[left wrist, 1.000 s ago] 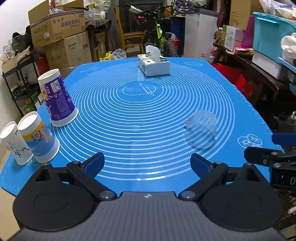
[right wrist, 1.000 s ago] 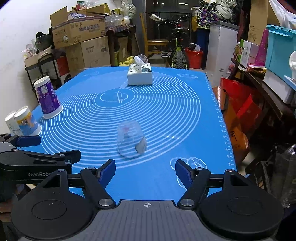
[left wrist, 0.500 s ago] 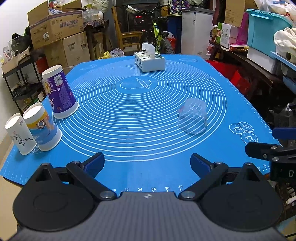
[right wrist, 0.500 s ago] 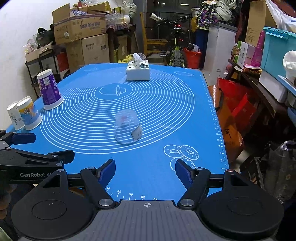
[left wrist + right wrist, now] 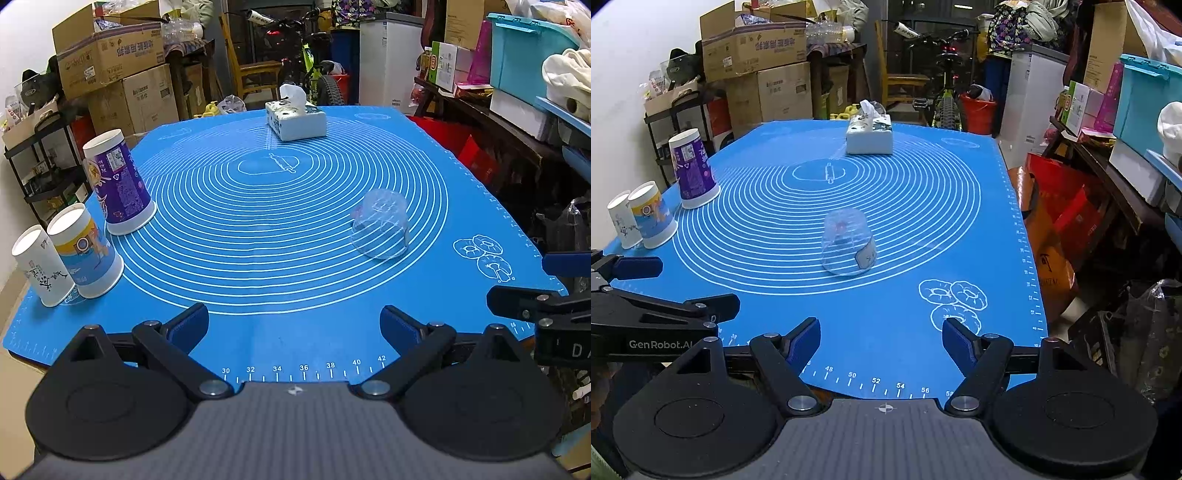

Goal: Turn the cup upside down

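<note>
- Left wrist view: the left claw (image 5: 294,325) spreads wide at the bottom of the frame, holding nothing, over the near edge of the blue mat (image 5: 295,229) that covers the bench.
- Right of centre in that view, the clear plastic cup (image 5: 380,229) stands mouth down on the mat's white rings, well apart from both claws.
- Nothing stands between the left claw and the cup; only bare mat lies there.
- At the left edge of the frame, three paper cups stand mouth down: a tall purple cup (image 5: 118,184) farther back, then a yellow-and-blue cup (image 5: 85,254) and a white cup (image 5: 42,267) touching or nearly so.
- Near the top centre, a tissue box (image 5: 296,120) sits at the far end of the mat, a tissue sticking up.
- At the right edge, part of the other tool's black arm shows.
- Right wrist view: the right claw (image 5: 881,339) is also wide and holds nothing, low in the frame at the mat's ruler markings.
- Centre of that frame, the clear cup (image 5: 848,242) shows a small label low on its right side.
- Lower right of the cup, three doughnut drawings (image 5: 955,302) are printed on the mat.
- Cardboard boxes (image 5: 757,44) are stacked at the upper left, a bicycle (image 5: 942,92) stands behind the bench, and a teal bin (image 5: 1148,99) sits at the upper right.
</note>
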The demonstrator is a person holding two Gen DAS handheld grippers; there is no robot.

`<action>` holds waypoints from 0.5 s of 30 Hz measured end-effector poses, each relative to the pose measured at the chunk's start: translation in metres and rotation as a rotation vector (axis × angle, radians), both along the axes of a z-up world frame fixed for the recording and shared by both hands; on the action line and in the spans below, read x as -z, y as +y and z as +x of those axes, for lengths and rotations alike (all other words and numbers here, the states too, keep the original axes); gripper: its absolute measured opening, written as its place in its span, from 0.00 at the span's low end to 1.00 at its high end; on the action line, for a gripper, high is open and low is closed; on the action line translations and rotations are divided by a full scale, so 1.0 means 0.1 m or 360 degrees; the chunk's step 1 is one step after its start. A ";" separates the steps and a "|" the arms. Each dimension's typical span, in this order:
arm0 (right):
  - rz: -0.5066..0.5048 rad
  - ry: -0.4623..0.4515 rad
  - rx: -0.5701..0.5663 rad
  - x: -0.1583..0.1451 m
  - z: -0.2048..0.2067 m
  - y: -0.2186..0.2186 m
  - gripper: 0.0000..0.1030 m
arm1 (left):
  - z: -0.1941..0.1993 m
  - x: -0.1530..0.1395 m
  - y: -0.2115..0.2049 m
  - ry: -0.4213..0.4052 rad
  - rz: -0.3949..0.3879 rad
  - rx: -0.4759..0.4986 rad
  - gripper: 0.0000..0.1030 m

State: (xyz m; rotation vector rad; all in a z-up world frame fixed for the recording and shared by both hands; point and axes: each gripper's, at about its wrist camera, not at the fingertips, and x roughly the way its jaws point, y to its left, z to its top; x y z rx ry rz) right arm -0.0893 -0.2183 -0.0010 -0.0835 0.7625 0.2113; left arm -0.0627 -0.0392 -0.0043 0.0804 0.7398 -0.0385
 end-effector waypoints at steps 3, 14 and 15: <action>-0.0004 0.0004 -0.0001 0.00 0.00 0.00 0.75 | 0.00 0.00 0.00 -0.0002 0.0001 0.0001 0.95; -0.0007 0.0006 0.0003 0.00 0.00 -0.01 0.76 | -0.01 0.00 0.00 -0.0001 0.0002 0.0001 0.95; -0.0006 0.0006 0.0002 0.00 0.00 -0.01 0.76 | 0.00 0.00 -0.01 -0.0002 0.0002 0.0001 0.95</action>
